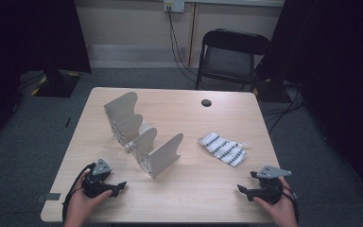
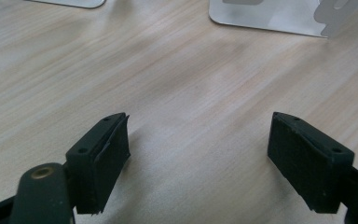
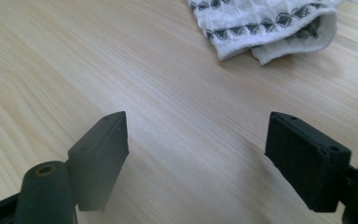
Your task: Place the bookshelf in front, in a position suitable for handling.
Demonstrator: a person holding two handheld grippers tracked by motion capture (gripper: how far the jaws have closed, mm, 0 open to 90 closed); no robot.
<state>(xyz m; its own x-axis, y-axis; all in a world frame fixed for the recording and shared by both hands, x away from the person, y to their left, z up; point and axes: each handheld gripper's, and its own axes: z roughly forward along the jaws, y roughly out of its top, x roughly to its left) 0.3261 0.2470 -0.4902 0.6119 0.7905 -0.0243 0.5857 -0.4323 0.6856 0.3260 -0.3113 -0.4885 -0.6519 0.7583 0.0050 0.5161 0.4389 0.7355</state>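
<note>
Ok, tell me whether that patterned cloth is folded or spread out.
Folded. The patterned cloth lies doubled over on the table, its layered edges visible in the right gripper view.

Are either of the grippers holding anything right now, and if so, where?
Nothing is held. The left gripper and right gripper both stand open over bare light wooden table.

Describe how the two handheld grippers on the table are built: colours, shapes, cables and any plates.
Both are black. The left gripper and right gripper each carry a grey three-cornered plate on top and trail a black cable toward the person. Up close, each has two blocky black jaws with small screw holes; the left gripper's pads look rubbery and frayed at the edges. A brass-coloured rivet sits at a jaw's base. No sleeves are visible.
</note>
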